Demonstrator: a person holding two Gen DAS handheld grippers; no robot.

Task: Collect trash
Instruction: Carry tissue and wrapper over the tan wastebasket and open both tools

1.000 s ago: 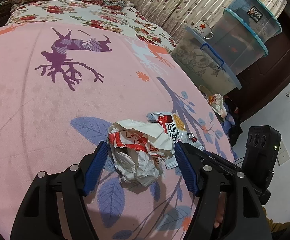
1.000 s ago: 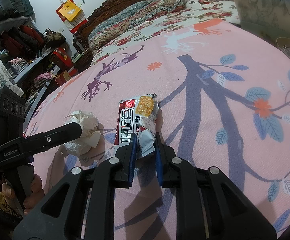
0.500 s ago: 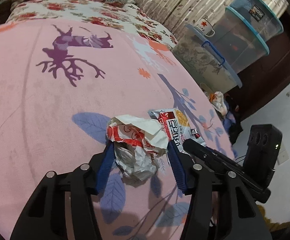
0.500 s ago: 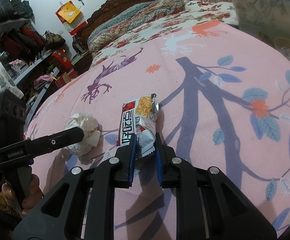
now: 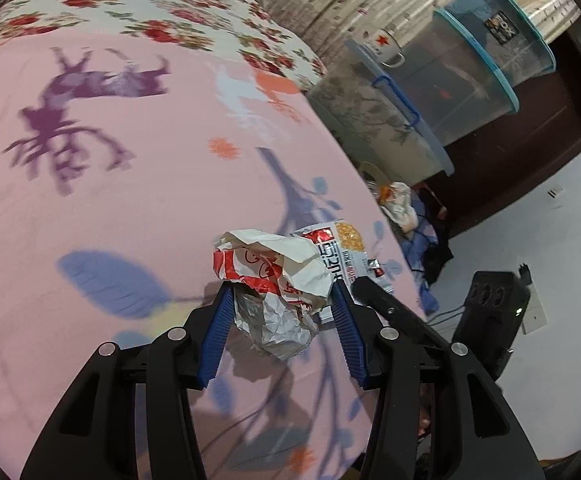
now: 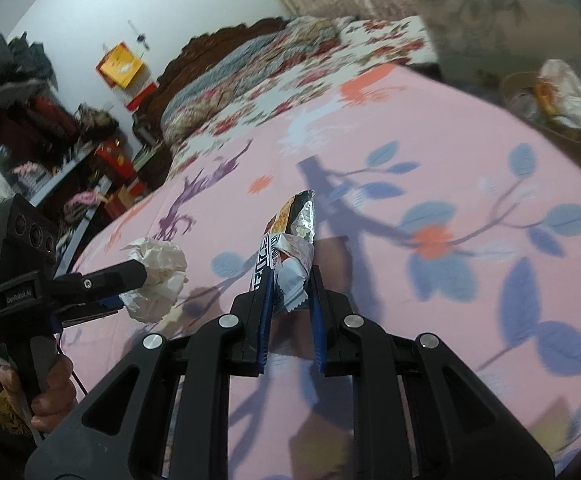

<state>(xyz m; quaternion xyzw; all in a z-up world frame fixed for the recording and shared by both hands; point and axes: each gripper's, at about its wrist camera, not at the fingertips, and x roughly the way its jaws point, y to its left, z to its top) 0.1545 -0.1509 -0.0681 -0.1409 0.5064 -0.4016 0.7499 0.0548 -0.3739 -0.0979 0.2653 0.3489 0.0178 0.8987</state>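
Trash is now leaving the pink bedspread (image 5: 110, 200): left gripper (image 5: 282, 304) is clamping the crumpled paper (image 5: 274, 276), right gripper (image 6: 290, 292) is pinching and lifting the snack wrapper (image 6: 290, 240); disposal comes next.

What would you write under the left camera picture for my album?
Left gripper squeezing a crumpled paper wrapper above the pink bedspread, snack packet just behind.

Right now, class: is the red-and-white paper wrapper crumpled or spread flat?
Crumpled. The red-and-white paper wrapper is a creased wad between the left gripper fingers.
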